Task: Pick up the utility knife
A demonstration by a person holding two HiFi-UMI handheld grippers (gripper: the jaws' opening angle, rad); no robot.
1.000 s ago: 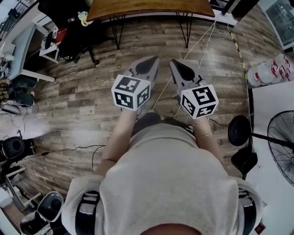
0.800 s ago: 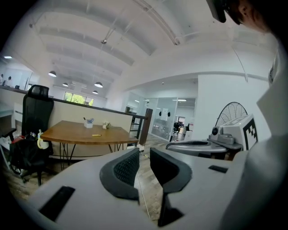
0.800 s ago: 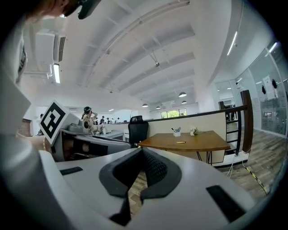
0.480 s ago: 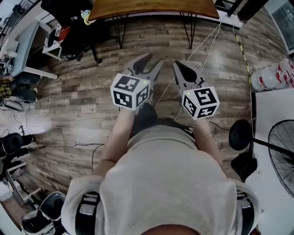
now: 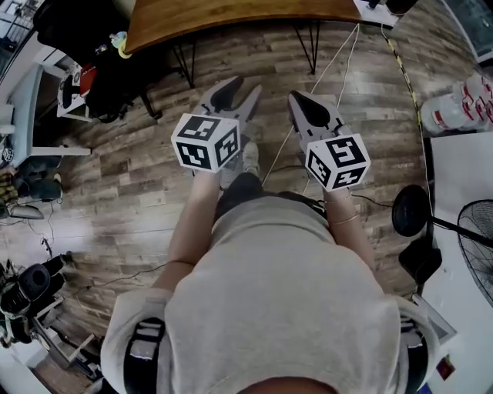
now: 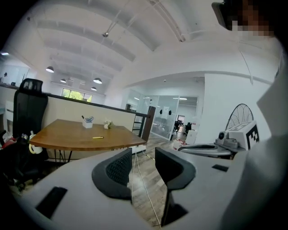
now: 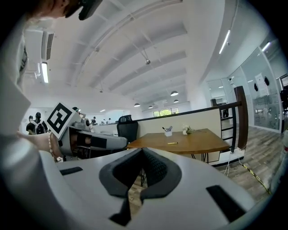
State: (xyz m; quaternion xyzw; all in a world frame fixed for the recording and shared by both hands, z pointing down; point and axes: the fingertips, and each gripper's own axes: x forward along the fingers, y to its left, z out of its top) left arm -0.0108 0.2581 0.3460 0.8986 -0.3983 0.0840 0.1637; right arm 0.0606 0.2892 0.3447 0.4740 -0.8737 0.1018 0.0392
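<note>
The widest risk is sitting in the approach. The person is standing well short of the wooden bench [image 5: 231,17], and white cables [image 5: 339,65] are trailing across the plank floor [image 5: 115,177] between the feet and the bench's hairpin legs. A foot catching one is likely to jolt both hands. Next comes the bench edge, which a gripper coming in low is risking a knock against.

The left gripper [image 5: 235,92] is standing wide, its jaws having just been opening, with nothing between them. The right gripper [image 5: 302,108] is keeping its jaws pressed together and empty.

The smallest worry is the utility knife [image 7: 172,143], which I am taking the thin yellow thing to be. It is lying flat near the middle of the bench, well apart from both grippers, and a slim, flat thing is prone to skidding out from closing pads.

The room is looking like an open office under a white ceiling. A black chair [image 7: 127,128] is standing beside the bench, and a white cup [image 7: 168,132] is sitting on it beyond the knife.
</note>
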